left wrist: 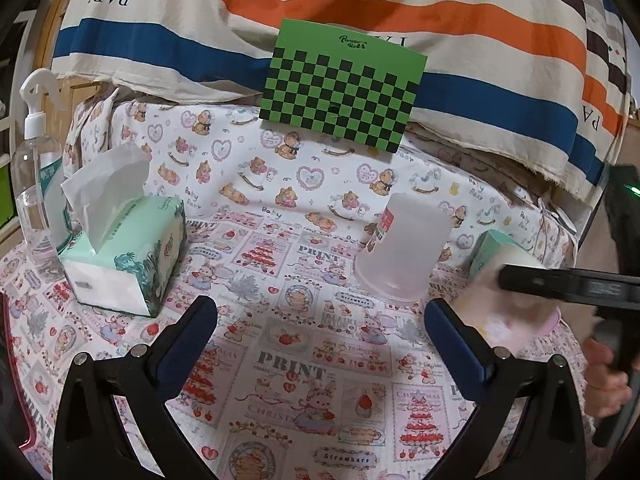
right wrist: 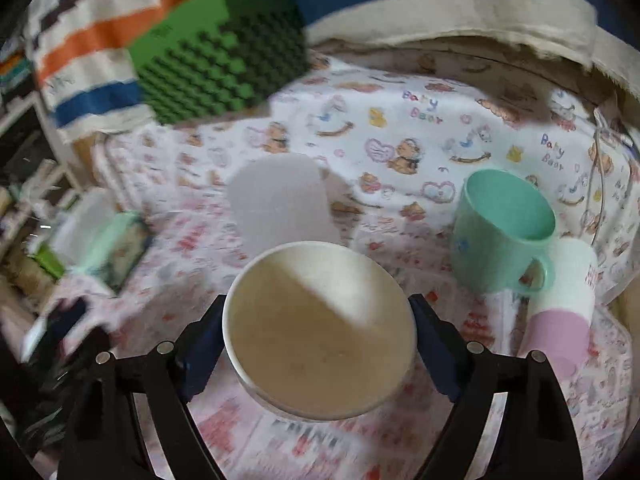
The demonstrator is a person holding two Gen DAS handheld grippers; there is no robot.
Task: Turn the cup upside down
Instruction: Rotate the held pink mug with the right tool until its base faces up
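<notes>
A white paper cup (right wrist: 320, 328) sits clamped between the blue-padded fingers (right wrist: 434, 344) of the right gripper (right wrist: 318, 344), held above the printed tablecloth (right wrist: 420, 128). Its open mouth faces the wrist camera, so its long axis runs roughly along the fingers, pointing away toward 12 o'clock; the pale interior and round rim fill the lower centre of that view. The picture is smeared, so the exact tilt of the cup is hard to judge.

Beyond the cup at 12 o'clock stands a frosted translucent cup (right wrist: 280, 204), mouth down on the cloth. At 2 o'clock a mint-green mug (right wrist: 500, 232) leans with its opening toward the camera, handle at its lower right, touching or just beside a pink-and-white cup (right wrist: 568, 304) at 3 o'clock. A green checkerboard card (right wrist: 216, 56) stands at 11 o'clock against a striped cloth (right wrist: 88, 32).

The left gripper (left wrist: 320, 340) hangs wide apart over the tablecloth (left wrist: 304, 380), nothing between its fingers (left wrist: 188, 344). From there the frosted cup (left wrist: 404, 252) is at 1 o'clock, the right gripper (left wrist: 568, 284) with the blurred paper cup (left wrist: 492, 300) at 3 o'clock. A tissue box (left wrist: 124, 256) sits at 10 o'clock, a clear spray bottle (left wrist: 36, 184) just behind it, and the checkerboard card (left wrist: 340, 84) at 12 o'clock.
</notes>
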